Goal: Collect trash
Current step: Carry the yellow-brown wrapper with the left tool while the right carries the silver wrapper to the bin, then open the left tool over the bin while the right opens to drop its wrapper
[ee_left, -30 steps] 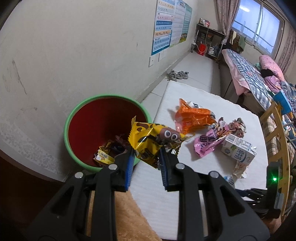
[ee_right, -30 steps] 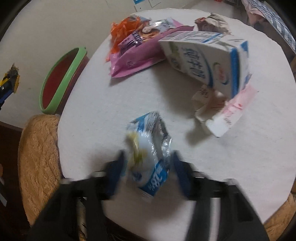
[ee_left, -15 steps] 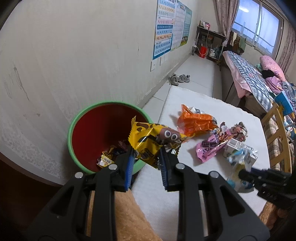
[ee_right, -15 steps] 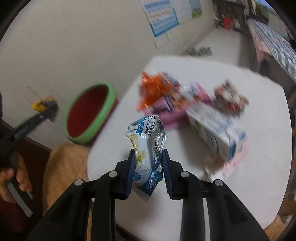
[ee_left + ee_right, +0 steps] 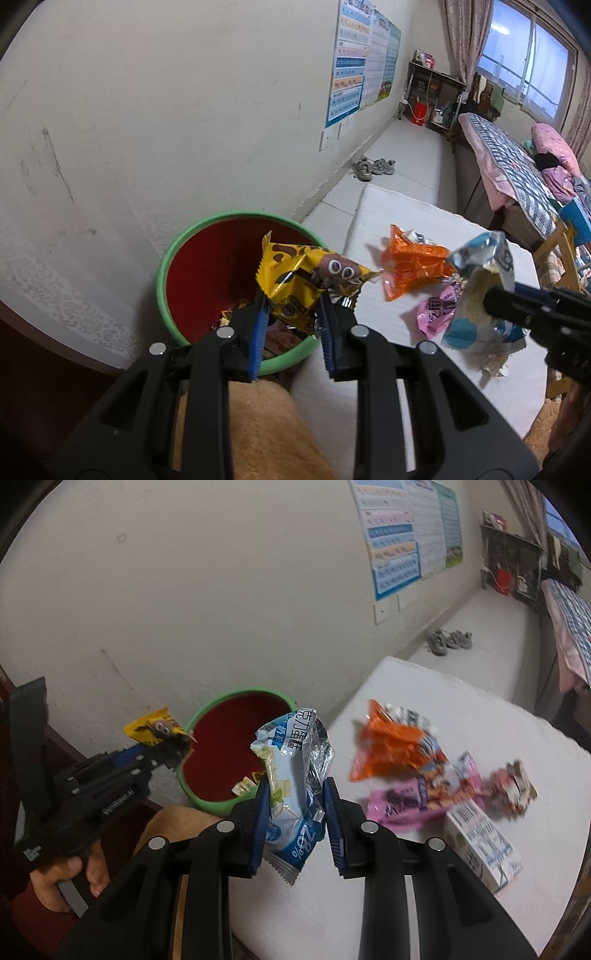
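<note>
White counter [image 5: 461, 716] beside the green-rimmed red bin [image 5: 173, 258], and only the right view catches the milk carton [image 5: 484, 849] while the left tool [image 5: 291, 325] clamps a crinkled yellow wrapper [image 5: 306, 280] over the bin and the right tool [image 5: 295, 823] pinches a blue-white foil packet [image 5: 295, 775] near its rim.
</note>
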`<state>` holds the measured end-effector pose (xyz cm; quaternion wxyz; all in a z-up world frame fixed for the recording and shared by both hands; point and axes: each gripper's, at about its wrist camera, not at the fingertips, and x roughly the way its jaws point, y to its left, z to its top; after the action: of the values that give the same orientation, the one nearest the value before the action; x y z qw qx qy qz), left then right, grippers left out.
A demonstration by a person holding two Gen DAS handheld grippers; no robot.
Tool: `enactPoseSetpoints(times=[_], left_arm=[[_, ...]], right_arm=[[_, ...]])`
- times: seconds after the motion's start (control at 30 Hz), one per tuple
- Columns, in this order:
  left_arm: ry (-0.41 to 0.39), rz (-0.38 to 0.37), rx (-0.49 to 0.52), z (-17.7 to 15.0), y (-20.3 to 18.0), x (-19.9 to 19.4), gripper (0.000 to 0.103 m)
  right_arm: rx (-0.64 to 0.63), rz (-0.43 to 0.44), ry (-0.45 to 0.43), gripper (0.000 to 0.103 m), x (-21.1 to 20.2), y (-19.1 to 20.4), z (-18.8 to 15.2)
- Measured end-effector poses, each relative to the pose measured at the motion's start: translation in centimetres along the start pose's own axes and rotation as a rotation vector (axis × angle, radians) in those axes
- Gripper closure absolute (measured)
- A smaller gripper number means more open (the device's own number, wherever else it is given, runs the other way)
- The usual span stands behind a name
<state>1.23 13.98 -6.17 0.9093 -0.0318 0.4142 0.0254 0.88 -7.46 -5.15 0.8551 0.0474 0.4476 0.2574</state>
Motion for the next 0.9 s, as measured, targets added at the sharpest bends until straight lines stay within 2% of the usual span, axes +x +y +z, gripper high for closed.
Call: enactPoseSetpoints(times=[0.53,0.9], left_arm=[[0.018,0.045,-0.057,0.8,3.6,2.4,0.079],[0.101,0.084,-0.108,1.9,6.5,6.9,0.078]], right_arm=[[-0.057,0.03,0.037,0.075,4.5,2.1,3.3],[-0.085,0.062,0.108,0.073,10.1,4.3,5.7]])
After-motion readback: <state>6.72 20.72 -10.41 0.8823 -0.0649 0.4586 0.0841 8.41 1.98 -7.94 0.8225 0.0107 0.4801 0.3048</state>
